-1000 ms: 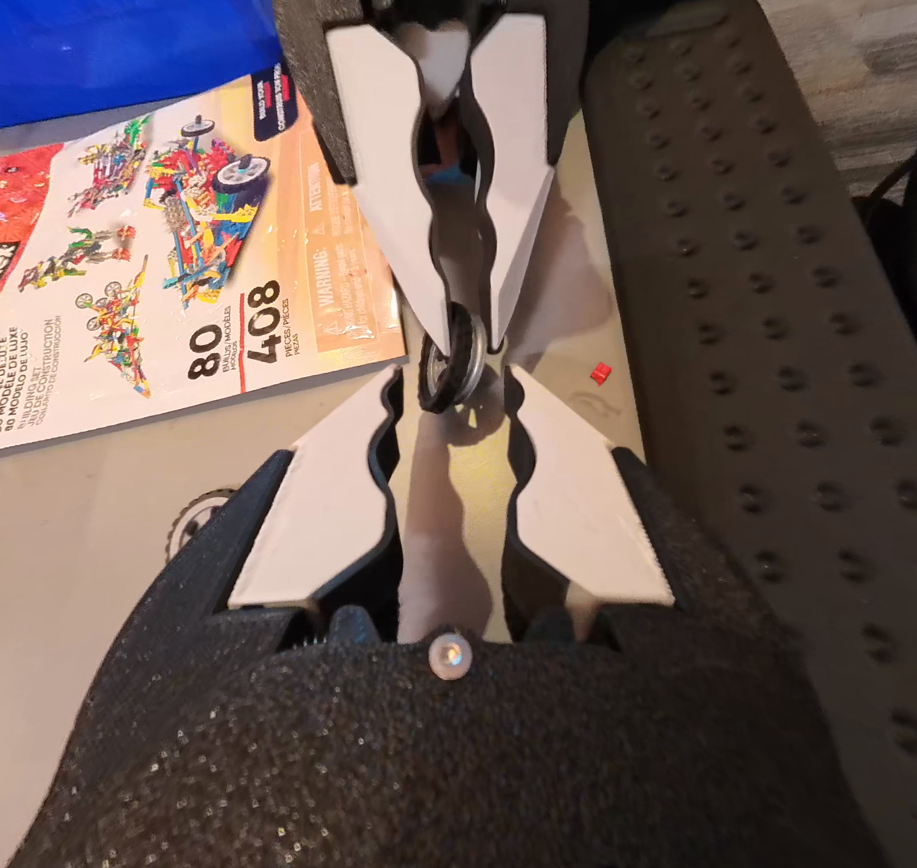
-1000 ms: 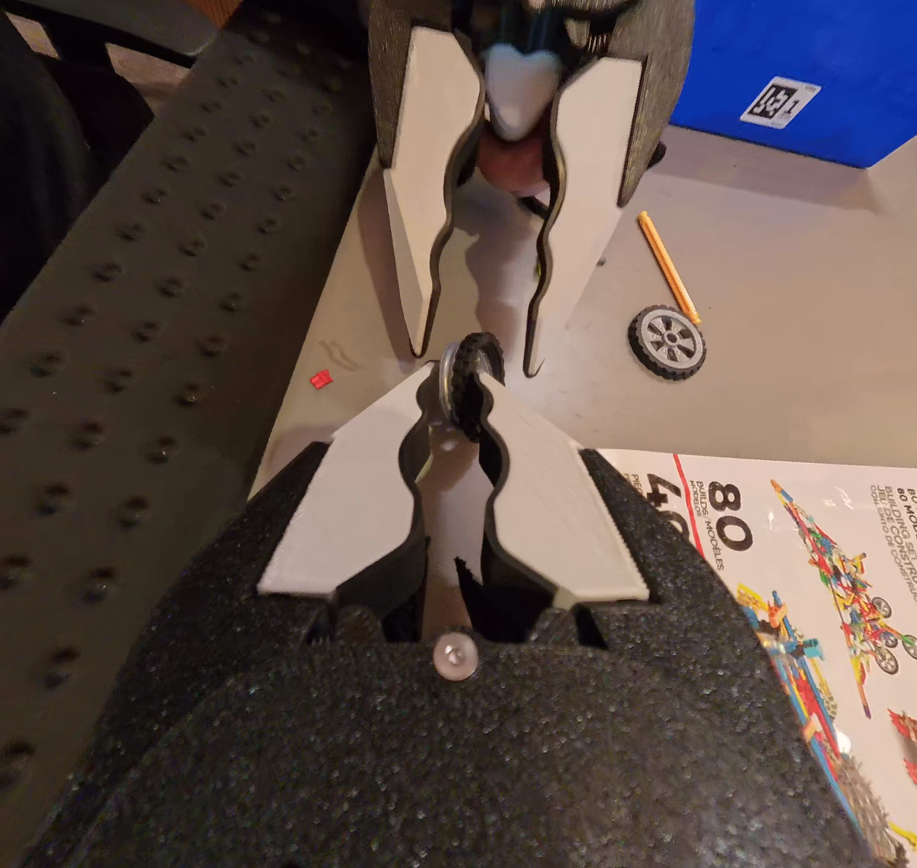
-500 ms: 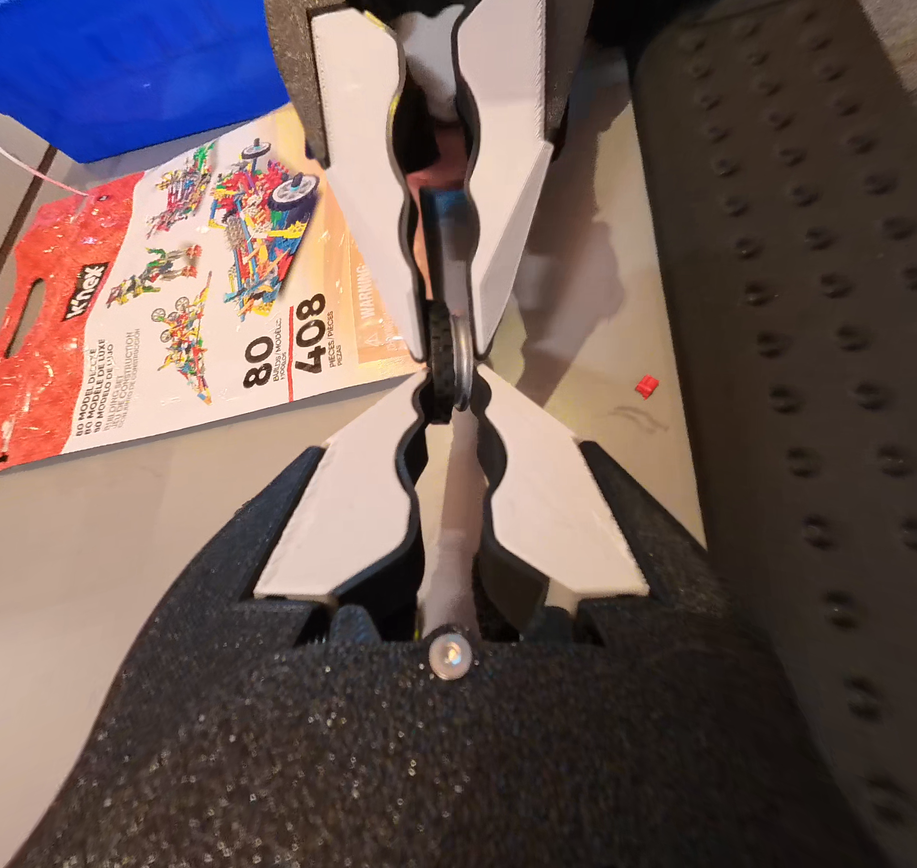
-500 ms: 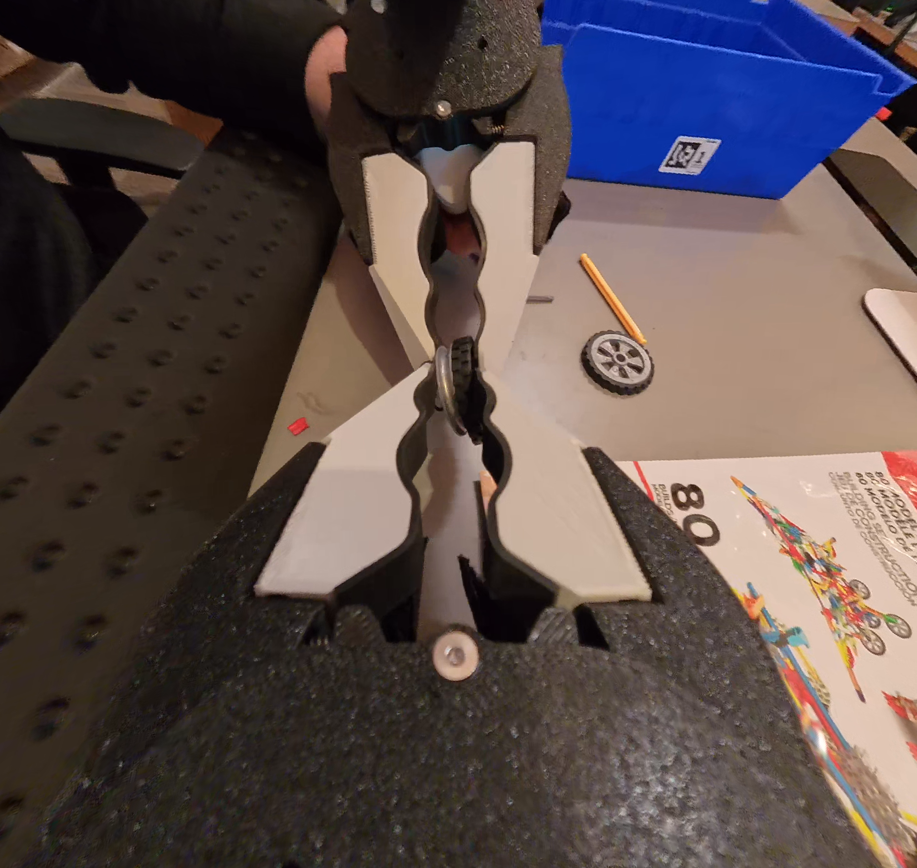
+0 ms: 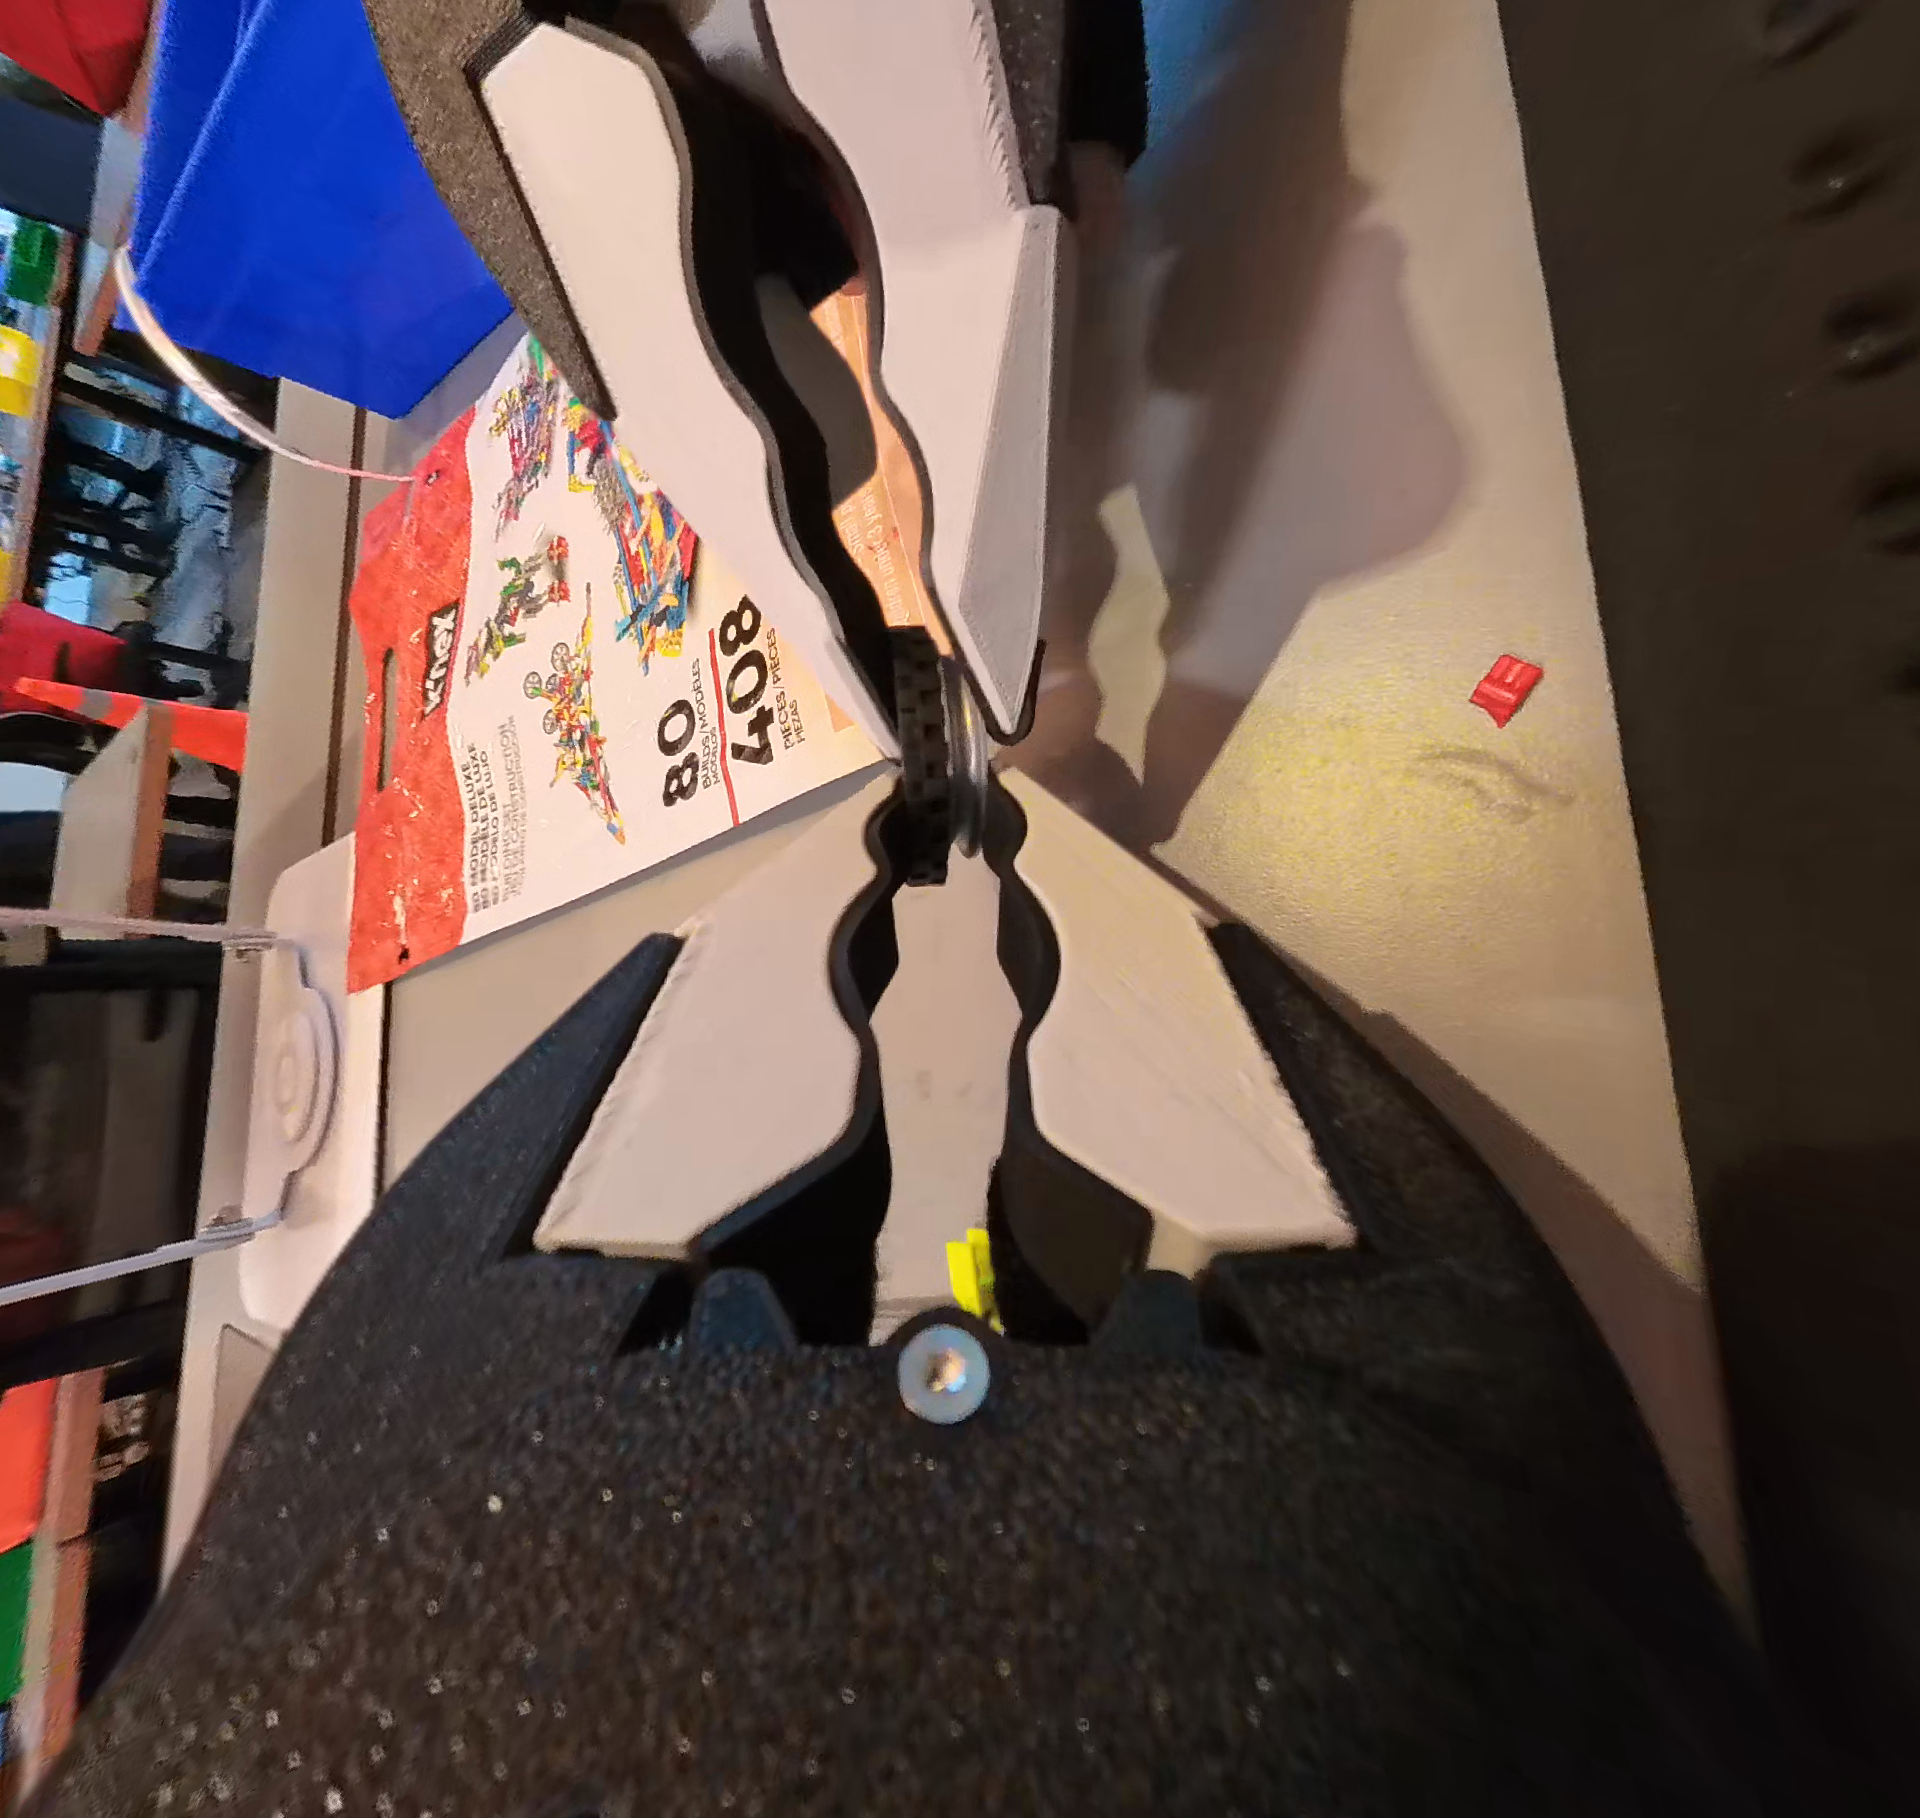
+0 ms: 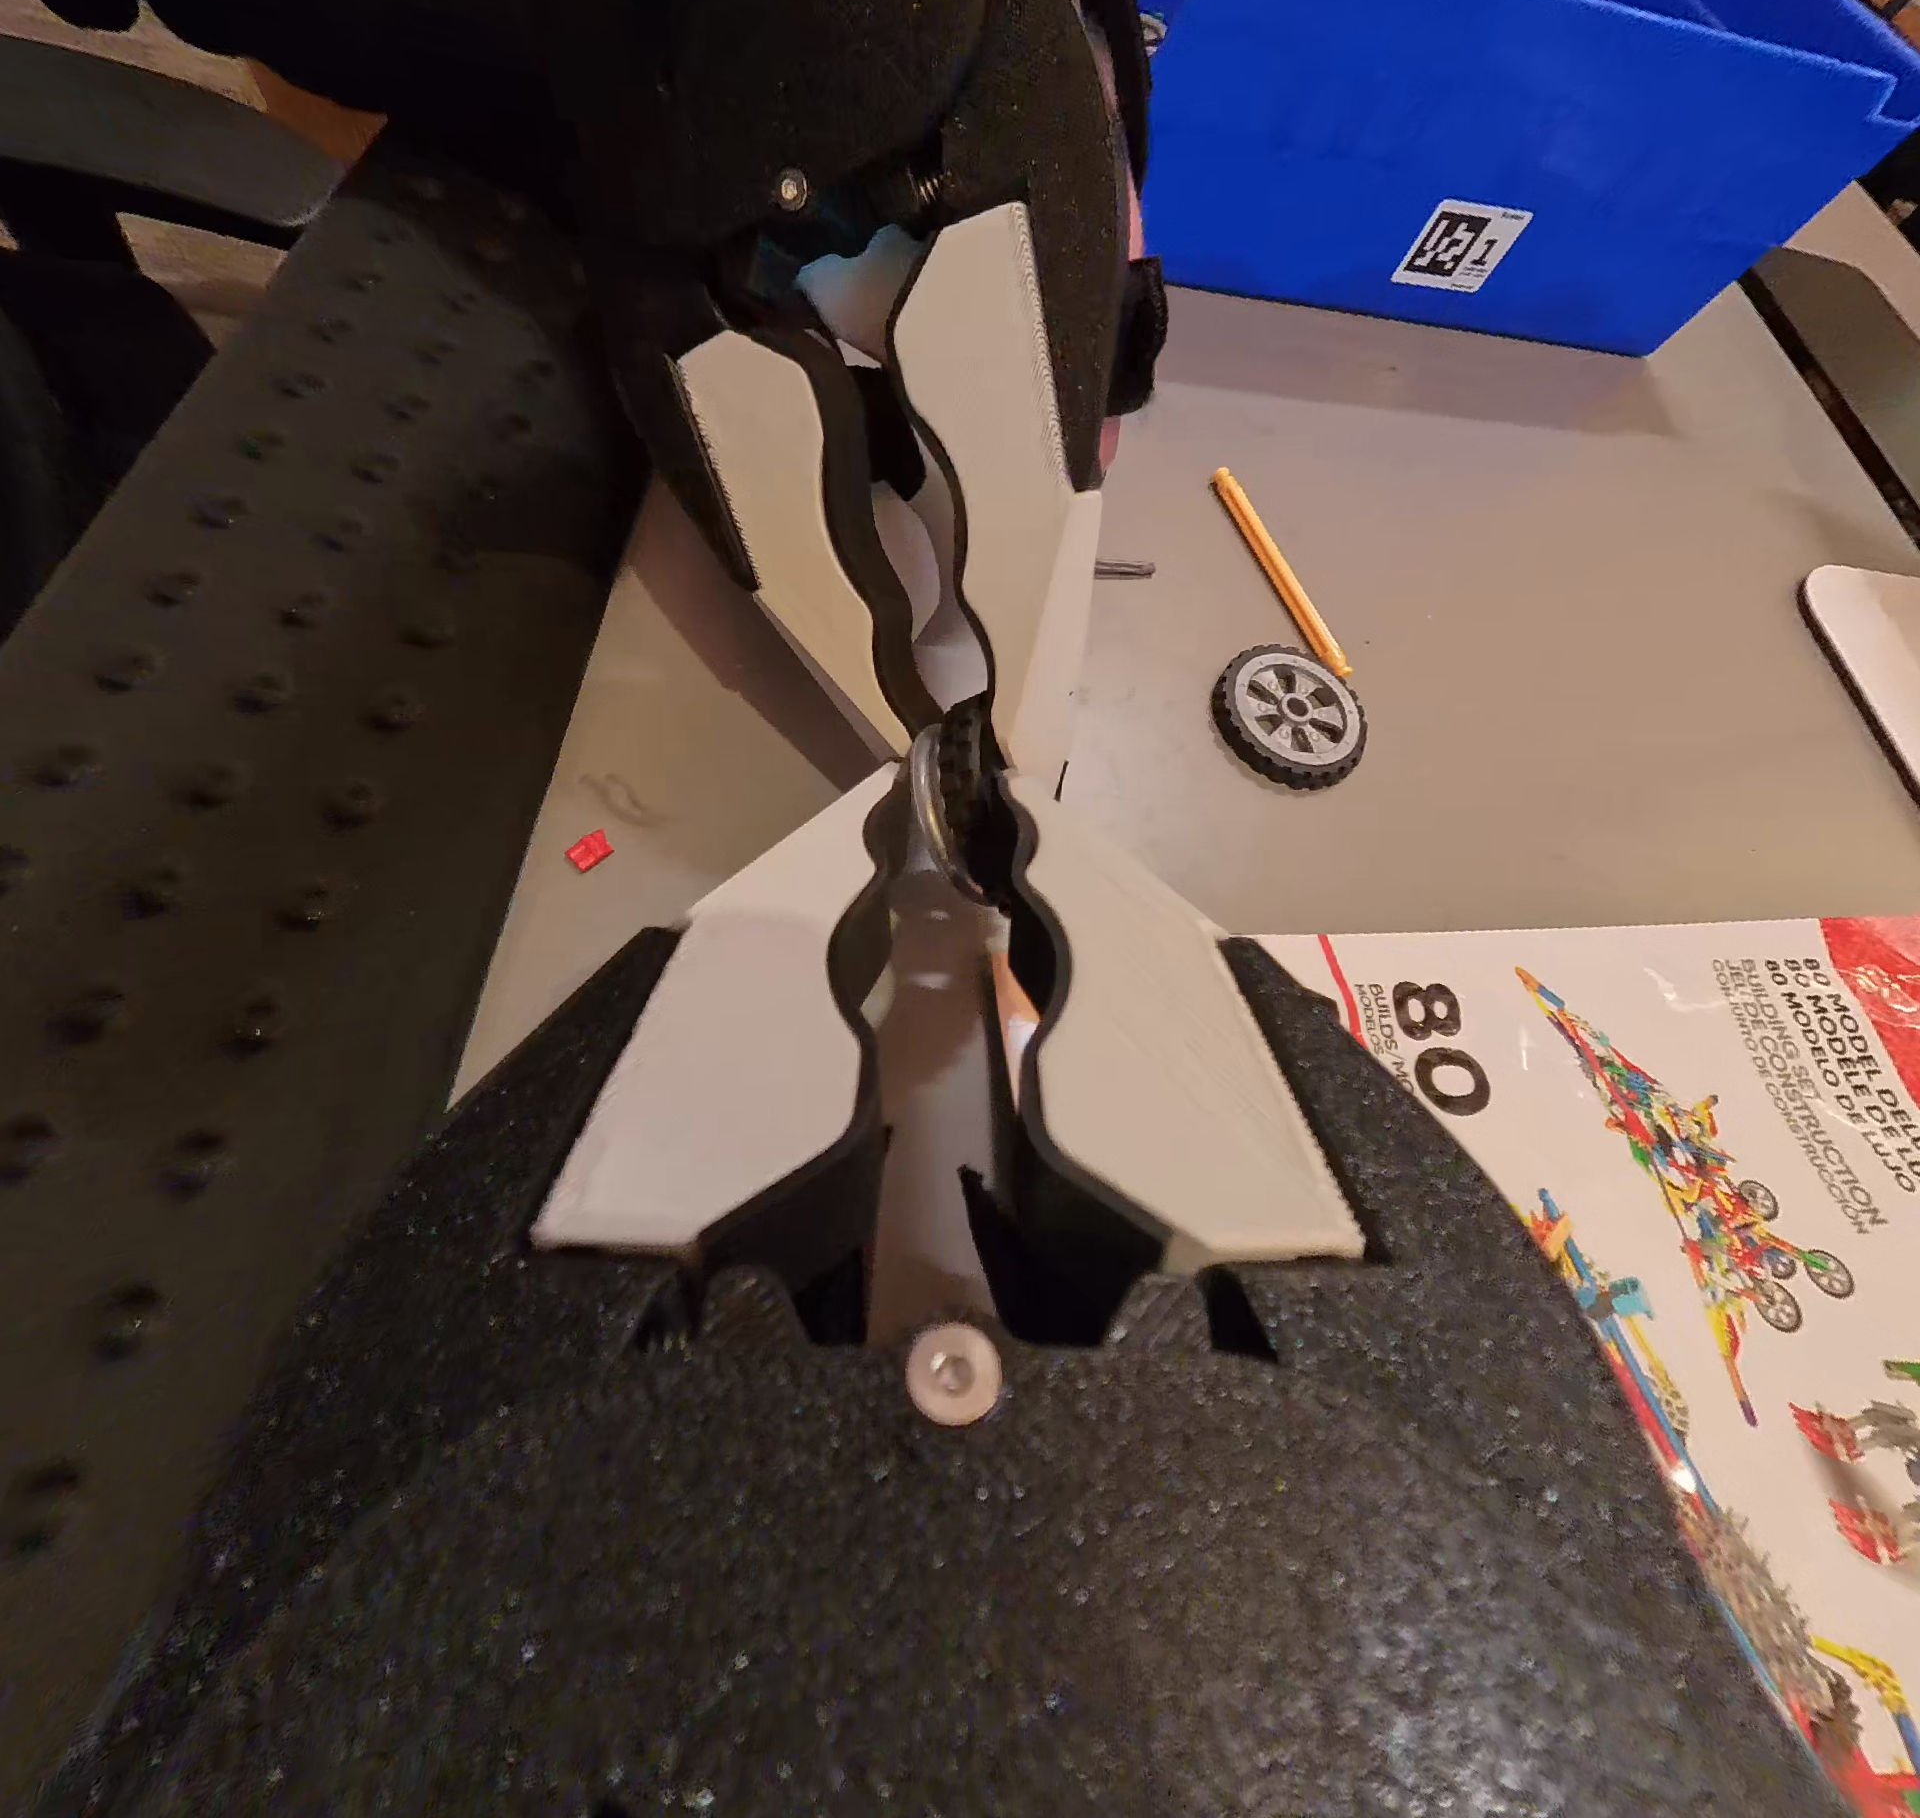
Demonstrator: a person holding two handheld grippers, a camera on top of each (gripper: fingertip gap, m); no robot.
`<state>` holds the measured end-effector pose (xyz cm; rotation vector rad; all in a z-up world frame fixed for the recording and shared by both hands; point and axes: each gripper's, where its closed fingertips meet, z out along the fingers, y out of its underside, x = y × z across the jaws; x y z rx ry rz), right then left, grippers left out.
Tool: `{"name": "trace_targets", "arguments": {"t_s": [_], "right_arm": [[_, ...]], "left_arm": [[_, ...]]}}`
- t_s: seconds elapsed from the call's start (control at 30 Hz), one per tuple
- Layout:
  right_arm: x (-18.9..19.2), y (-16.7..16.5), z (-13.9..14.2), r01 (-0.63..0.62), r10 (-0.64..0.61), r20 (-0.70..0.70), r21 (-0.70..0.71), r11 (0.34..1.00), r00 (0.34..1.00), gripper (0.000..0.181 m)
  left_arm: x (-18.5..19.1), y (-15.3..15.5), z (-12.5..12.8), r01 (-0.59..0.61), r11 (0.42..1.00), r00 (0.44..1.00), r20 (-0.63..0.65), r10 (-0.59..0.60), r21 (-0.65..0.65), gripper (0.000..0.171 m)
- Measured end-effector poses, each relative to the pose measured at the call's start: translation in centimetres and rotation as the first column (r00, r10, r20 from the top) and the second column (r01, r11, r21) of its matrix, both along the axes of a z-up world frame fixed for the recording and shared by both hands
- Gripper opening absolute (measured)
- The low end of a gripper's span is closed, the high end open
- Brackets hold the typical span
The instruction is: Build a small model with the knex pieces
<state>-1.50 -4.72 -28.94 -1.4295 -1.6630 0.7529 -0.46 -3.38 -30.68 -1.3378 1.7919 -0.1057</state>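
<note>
In the left wrist view, we see our left gripper (image 5: 940,823) with its fingers drawn narrow, pinching the lower edge of a small toy wheel (image 5: 933,766), black tyre beside a silvery rim. The right gripper (image 5: 961,703) reaches in from above and grips the same wheel by its upper edge, fingers nearly together, so the wheel hangs between both tips above the grey table (image 5: 1382,833). A printed instruction sheet (image 5: 582,688) lies flat to the left, a blue bin (image 5: 301,179) behind it; we cannot see what the bin holds. A tiny red piece (image 5: 1507,690) lies near the table's edge, beside a black studded mat (image 5: 1766,521).

In the right wrist view, our right gripper (image 6: 951,833) clamps the wheel (image 6: 961,812) with narrow fingers, and the left gripper (image 6: 951,719) meets it from the far side. A second wheel (image 6: 1288,716) lies flat on the table (image 6: 1507,781), touching the end of a yellow rod (image 6: 1280,573). The blue bin (image 6: 1455,127) stands behind with a square marker sticker (image 6: 1462,246) on its wall; its inside is hidden. The red piece (image 6: 589,850) sits just beside the mat (image 6: 260,729), and the sheet (image 6: 1662,1197) lies at right.
</note>
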Motion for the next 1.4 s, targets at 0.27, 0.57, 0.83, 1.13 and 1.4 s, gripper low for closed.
{"name": "trace_targets", "arguments": {"t_s": [0.27, 0.57, 0.83, 1.13, 1.4], "right_arm": [[-0.2, -0.3, -0.1, -0.023, 0.023, 0.001, 0.029, 0.999, 1.000, 0.010], [-0.8, -0.4, 0.6, -0.014, 0.008, 0.021, 0.293, 0.956, 1.000, 0.009], [-0.8, -0.9, 0.5, -0.037, 0.025, 0.046, 0.264, 0.964, 0.999, 0.009], [0.2, -1.5, -0.7, -0.062, 0.061, 0.091, 0.002, 0.998, 0.994, 0.011], [0.6, -1.9, -0.1, -0.086, 0.090, 0.017, -0.167, 0.982, 0.996, 0.008]], "left_arm": [[-0.1, 0.1, -0.1, 0.005, 0.999, 1.000, -0.019, -0.004, 0.048, 0.009], [0.0, 0.1, 0.0, -0.003, 0.998, 0.999, 0.044, 0.005, -0.058, 0.009], [0.4, -0.8, -0.5, 0.029, 0.981, 0.997, 0.077, -0.014, -0.192, 0.008], [0.3, -0.5, -1.0, 0.048, 0.989, 0.994, -0.105, -0.033, 0.139, 0.009], [0.6, -0.3, -0.2, 0.077, 0.932, 0.986, -0.167, -0.019, 0.354, 0.008]]}}
